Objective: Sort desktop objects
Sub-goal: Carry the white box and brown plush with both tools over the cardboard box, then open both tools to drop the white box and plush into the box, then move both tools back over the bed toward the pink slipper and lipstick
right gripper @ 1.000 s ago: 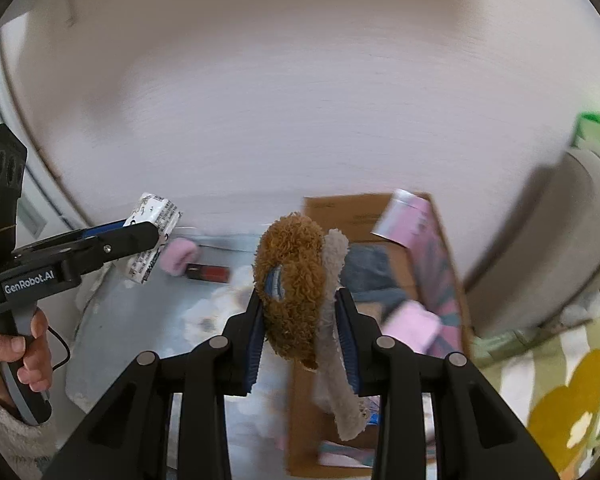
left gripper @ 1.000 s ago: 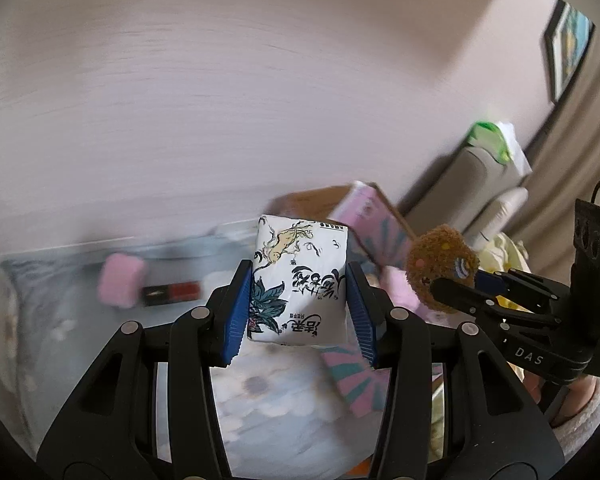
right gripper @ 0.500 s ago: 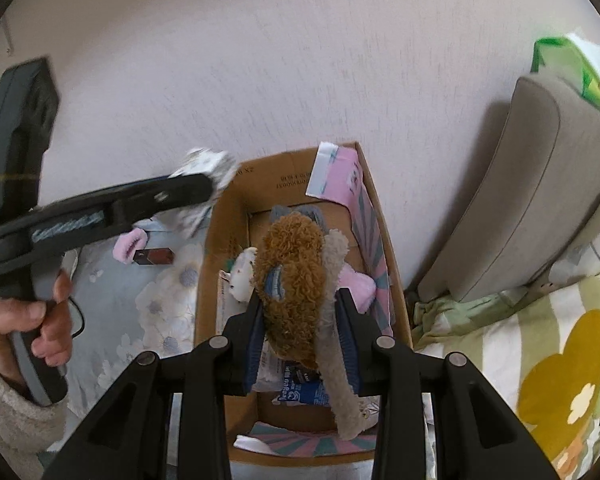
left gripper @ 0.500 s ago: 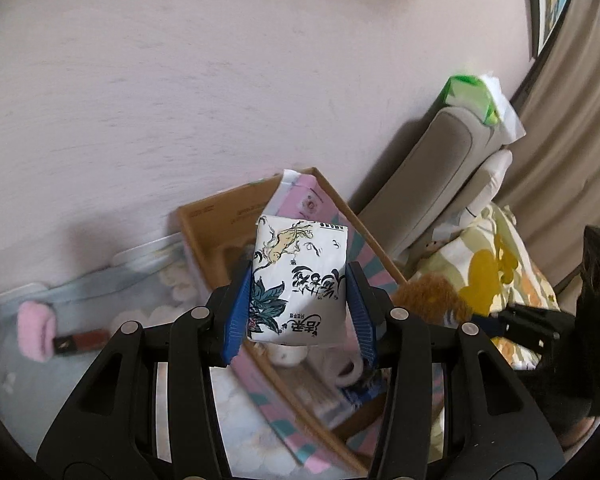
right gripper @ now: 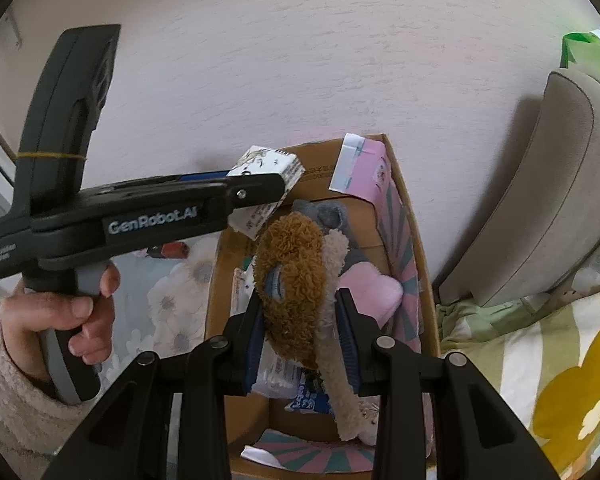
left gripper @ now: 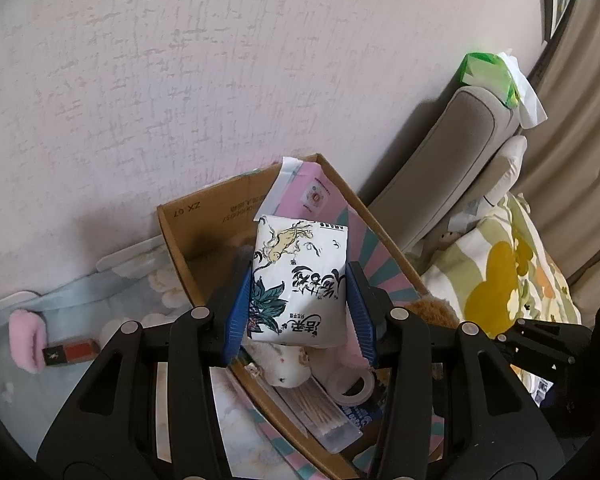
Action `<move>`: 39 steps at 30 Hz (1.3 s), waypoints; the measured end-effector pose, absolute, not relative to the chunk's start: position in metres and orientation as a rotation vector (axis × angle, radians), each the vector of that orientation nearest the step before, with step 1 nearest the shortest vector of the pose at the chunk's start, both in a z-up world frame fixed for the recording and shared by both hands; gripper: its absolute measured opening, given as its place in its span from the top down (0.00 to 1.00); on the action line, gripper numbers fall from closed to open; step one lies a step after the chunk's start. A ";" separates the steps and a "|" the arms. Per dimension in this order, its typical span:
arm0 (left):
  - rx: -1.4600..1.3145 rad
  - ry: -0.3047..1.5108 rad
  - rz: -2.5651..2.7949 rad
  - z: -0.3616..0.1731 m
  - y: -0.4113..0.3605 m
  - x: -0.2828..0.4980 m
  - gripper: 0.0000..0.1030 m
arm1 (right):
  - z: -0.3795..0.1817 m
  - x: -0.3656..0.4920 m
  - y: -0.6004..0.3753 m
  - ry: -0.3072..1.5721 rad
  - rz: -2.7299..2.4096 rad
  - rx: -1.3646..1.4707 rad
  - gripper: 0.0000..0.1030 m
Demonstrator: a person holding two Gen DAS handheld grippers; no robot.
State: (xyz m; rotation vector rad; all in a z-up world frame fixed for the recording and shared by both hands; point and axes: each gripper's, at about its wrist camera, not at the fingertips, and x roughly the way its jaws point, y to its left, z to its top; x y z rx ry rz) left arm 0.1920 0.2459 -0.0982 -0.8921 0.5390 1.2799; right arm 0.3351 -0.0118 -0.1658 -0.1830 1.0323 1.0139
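Now my left claw [left gripper: 298,312] clamps the tissue pack [left gripper: 300,280] and my right claw [right gripper: 304,332] squeezes the plush toy [right gripper: 296,276], both above the cardboard box [right gripper: 418,280].

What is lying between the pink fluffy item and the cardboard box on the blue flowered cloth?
A small red-and-black case, touching the pink fluffy item; beyond it, bare flowered cloth reaches the cardboard box. The left wrist view shows this.

the tissue pack [left gripper: 300,280] is white with black brush lettering, teal leaves and a yellow horse. the plush toy [right gripper: 296,280] is curly brown with a cream strip and a blue patch. the cardboard box [left gripper: 204,216] is tan, its inner flaps striped pink and teal. the gripper pads [left gripper: 238,312] are blue on black arms. the table cloth [right gripper: 172,304] is pale blue with white flowers. the bedding [right gripper: 560,380] is cream and green with mustard flowers.
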 end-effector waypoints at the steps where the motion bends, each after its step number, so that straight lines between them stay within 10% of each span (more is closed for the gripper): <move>1: -0.893 0.540 1.280 -0.098 0.246 0.192 0.59 | -0.167 0.334 -0.012 1.035 1.017 -0.182 0.70; 6: -0.940 0.560 1.296 -0.102 0.246 0.191 0.55 | -0.170 0.327 -0.012 1.049 1.046 -0.198 0.62; 10: -1.002 0.558 1.307 -0.109 0.248 0.188 0.01 | -0.170 0.323 -0.013 1.031 0.997 -0.239 0.40; 39: -0.988 0.418 1.425 -0.047 0.144 0.094 0.01 | -0.120 0.268 0.019 0.934 1.010 -0.247 0.35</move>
